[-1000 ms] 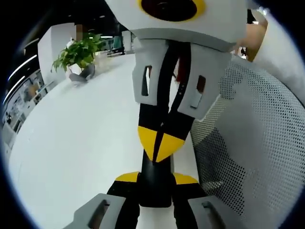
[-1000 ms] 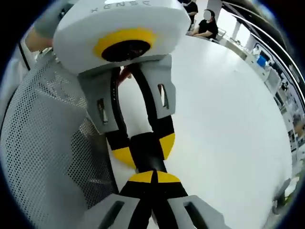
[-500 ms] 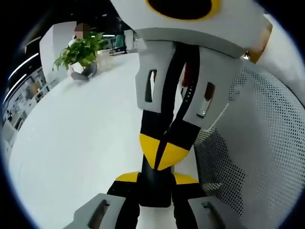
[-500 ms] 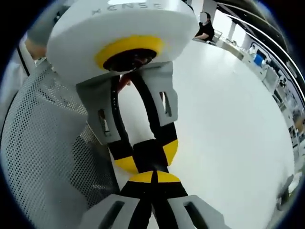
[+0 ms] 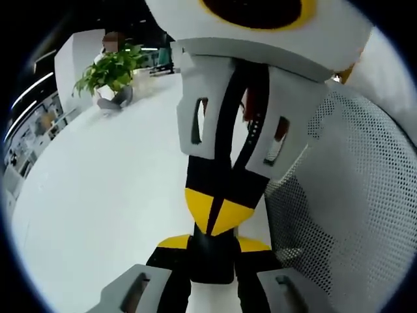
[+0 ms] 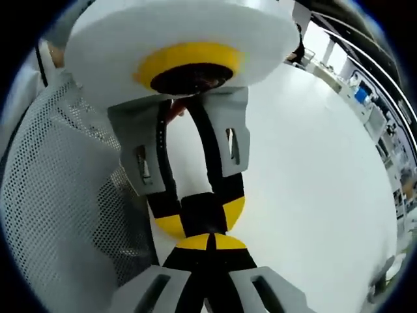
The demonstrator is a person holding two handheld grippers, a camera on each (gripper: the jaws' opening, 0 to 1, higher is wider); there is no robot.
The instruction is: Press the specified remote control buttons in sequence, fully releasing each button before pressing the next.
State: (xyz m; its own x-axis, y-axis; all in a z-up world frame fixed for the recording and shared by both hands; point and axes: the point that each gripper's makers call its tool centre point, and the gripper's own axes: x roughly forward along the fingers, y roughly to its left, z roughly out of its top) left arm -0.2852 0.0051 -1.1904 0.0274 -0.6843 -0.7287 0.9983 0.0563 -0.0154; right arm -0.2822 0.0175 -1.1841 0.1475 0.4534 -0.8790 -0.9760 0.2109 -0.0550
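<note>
White table [image 5: 98, 189]; potted plant [image 5: 107, 75] far; grippers tip-to-tip over remote [image 5: 212, 251].

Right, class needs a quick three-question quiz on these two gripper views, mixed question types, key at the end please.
1. True or false: the right gripper has its jaws spread wide apart.
2. What stands at the far end of the white table? A) potted plant B) laptop C) bottle
3. Fill in: the left gripper is clamped on a black ____.

Key: 1 false, its yellow tips are together; 2 A; 3 remote.
</note>
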